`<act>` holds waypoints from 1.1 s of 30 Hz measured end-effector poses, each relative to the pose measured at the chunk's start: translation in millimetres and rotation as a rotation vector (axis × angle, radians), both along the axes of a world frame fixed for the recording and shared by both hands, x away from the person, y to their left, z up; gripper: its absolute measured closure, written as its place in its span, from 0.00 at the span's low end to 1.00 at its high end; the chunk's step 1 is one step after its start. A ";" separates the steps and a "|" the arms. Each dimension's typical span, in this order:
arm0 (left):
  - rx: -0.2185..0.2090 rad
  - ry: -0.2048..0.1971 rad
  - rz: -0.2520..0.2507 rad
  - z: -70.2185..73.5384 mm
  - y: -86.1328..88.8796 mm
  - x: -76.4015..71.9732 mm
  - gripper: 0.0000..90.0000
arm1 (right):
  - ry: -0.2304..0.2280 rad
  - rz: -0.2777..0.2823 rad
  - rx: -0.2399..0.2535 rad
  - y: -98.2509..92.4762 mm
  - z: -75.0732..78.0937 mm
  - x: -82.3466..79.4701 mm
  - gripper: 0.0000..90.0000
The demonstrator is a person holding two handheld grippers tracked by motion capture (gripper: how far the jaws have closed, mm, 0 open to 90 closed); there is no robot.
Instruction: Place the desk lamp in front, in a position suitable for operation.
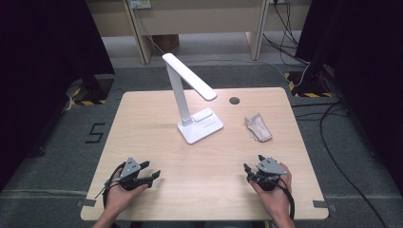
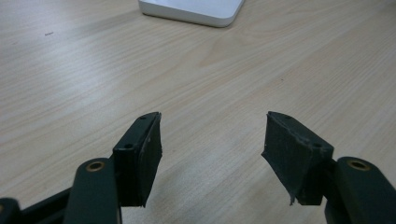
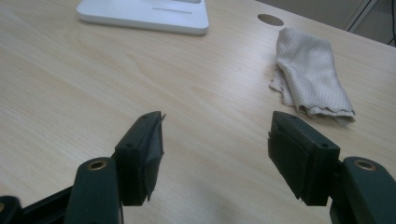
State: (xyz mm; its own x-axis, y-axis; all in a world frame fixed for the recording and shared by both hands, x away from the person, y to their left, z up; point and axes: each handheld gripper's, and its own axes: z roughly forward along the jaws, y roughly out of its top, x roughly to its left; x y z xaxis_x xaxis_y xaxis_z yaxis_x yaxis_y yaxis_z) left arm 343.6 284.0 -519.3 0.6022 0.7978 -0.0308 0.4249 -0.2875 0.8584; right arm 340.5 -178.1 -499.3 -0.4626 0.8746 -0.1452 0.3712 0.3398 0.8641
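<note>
- My left gripper [image 1: 153,172] rests low at the near left of the worktop [image 1: 157,142], jaws spread wide with nothing between them; in the left gripper view only bare wood grain lies past the pads [image 2: 150,154].
- My right gripper [image 1: 253,165] sits at the near right, jaws likewise wide apart and empty. I judge both are parked here, well apart, so either can set off without crossing the other.
- The cloth [image 1: 258,127] lies on the right half of the worktop, ahead of my right gripper and near it, so I take it as the thing to fetch. In the right gripper view it [image 3: 312,77] sits forward and to the right of my jaws, not between them.
- It is a pale beige rag with a fine woven grid, loosely folded into a long crumpled strip with a frayed, wavy near edge. Soft and limp, it should bunch when pinched.
- The lamp [image 1: 190,92] stands mid-worktop, farther back: white, smooth plastic, a flat rounded-square base, a slim upright stem and a long bar head angled out to the right. Its base [image 3: 144,14] looks heavy enough to stay put.
- The worktop is light laminate with straight grain, smooth and matt, with a dark round cable hole [image 1: 234,100] behind the cloth.
- My pads are black rubbery blocks; their edges look worn and ragged.
</note>
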 end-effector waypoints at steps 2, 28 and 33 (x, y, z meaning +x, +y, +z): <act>-0.004 -0.002 0.001 0.2 1.2 0.0 0.39 | -0.004 -0.005 0.010 3.2 -0.9 0.9 0.42; -0.121 -0.042 -0.024 36.0 -32.1 78.3 0.51 | 0.007 -0.011 0.056 6.7 5.5 -2.3 0.66; -0.166 -0.067 -0.032 46.9 -36.4 104.6 0.55 | 0.018 -0.013 0.058 8.8 5.2 -1.8 0.66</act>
